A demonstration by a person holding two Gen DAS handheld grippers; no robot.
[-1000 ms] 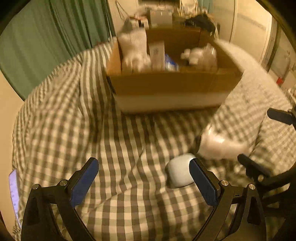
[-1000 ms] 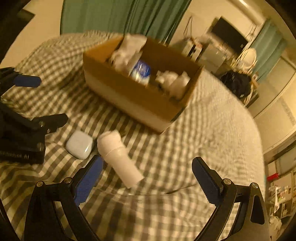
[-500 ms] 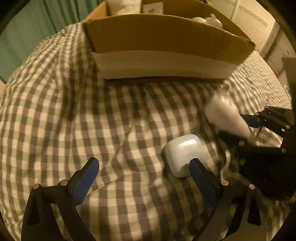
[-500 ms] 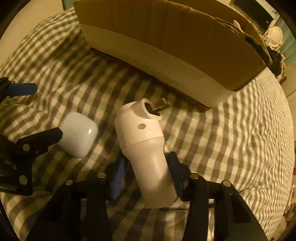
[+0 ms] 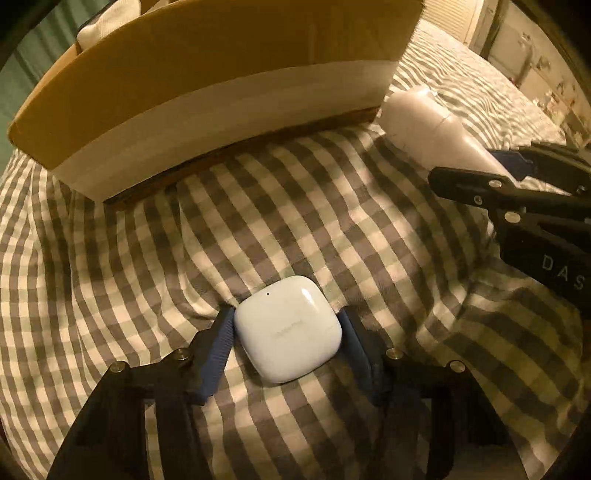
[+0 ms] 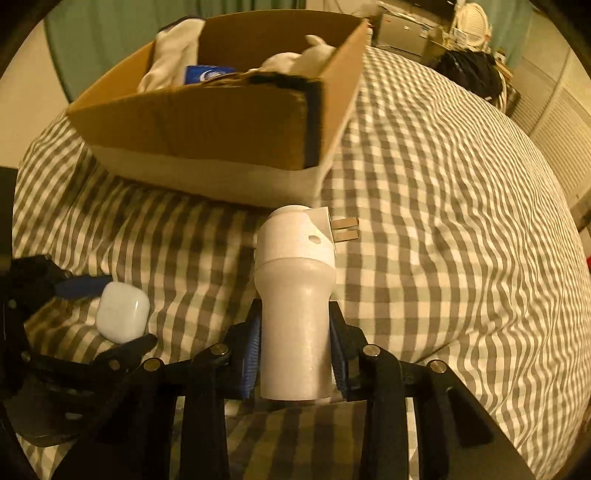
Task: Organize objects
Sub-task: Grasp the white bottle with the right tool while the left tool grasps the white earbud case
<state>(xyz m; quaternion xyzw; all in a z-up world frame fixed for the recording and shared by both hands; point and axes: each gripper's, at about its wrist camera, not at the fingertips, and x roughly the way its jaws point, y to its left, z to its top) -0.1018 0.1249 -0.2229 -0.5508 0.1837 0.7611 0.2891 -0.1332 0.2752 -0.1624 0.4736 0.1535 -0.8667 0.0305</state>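
Under dim light, gingham bedspread (image 5: 295,221); green curtain (image 6: 110,33)

earbud case (image 5: 287,328) before box (image 5: 207,92), plug (image 6: 295,295) right

Grey-white checked bedspread (image 6: 443,221), rumpled; green curtain (image 6: 110,33) behind; black bag (image 6: 469,72) beyond bed, far right

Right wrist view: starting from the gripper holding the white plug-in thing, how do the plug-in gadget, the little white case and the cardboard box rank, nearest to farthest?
1. White plug-in device: clamped in the right gripper's jaws, prongs pointing away to the right.
2. White earbud case: to the left on the checked bedspread, between the left gripper's jaws.
3. Cardboard box: farthest, ahead and slightly left.
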